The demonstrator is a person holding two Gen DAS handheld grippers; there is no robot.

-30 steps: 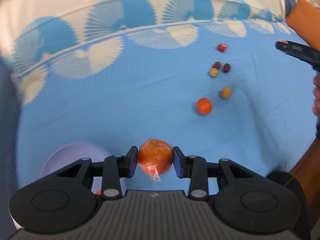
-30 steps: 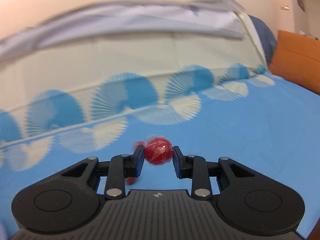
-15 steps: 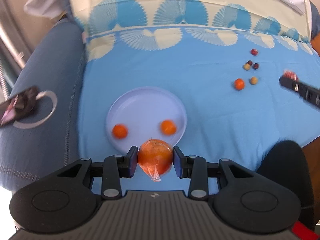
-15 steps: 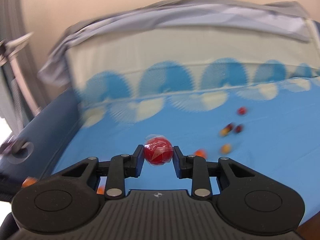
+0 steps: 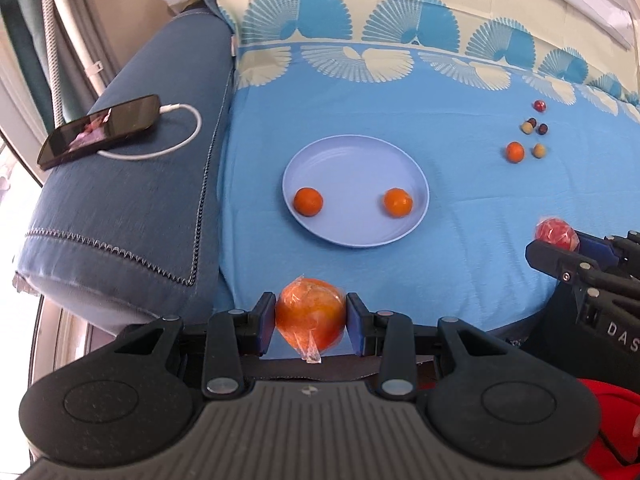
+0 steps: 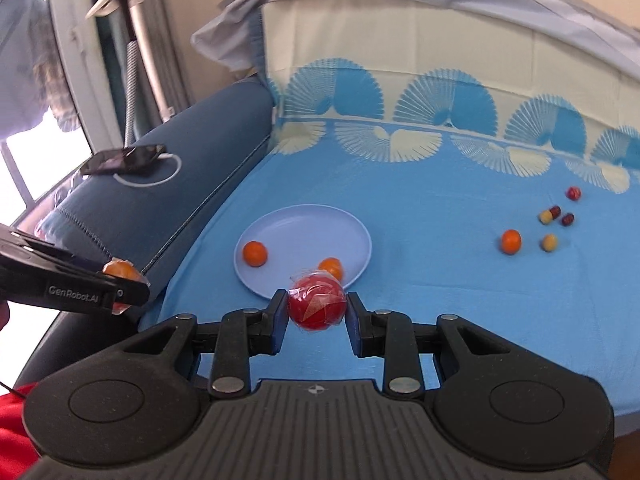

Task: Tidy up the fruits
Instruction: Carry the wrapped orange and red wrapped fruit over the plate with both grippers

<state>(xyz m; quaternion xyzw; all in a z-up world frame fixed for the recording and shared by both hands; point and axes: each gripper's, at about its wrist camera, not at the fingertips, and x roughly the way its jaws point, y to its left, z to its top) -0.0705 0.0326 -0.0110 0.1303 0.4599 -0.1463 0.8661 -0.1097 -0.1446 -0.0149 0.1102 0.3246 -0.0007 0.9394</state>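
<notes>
A blue bedsheet [image 5: 460, 208] with a border of fan shapes covers the bed, and a dark blue bolster [image 5: 132, 208] lies along its left edge, carrying a black phone [image 5: 100, 130] on a white charging cable [image 5: 176, 136]. A pale lavender plate [image 5: 356, 160] sits on the sheet just beside the bolster; two small oranges rest in it, well apart, one at the left [image 5: 308, 201] and one at the right [image 5: 397, 202].

The left gripper [image 5: 311, 322] pinches a large orange fruit [image 5: 310, 314] wrapped in clear film, a twist of the wrap hanging below; it hangs over the near edge of the bed, short of the plate. The right gripper [image 6: 317, 312] clamps a smaller red fruit [image 6: 317, 307], glossy and film-wrapped too, above the plate's near rim.

Far to the right on the sheet lies a loose cluster: one small orange [image 5: 515, 151], two tan balls [image 5: 539, 151], two dark red ones [image 5: 542, 129] and a brighter red one [image 5: 540, 105].
</notes>
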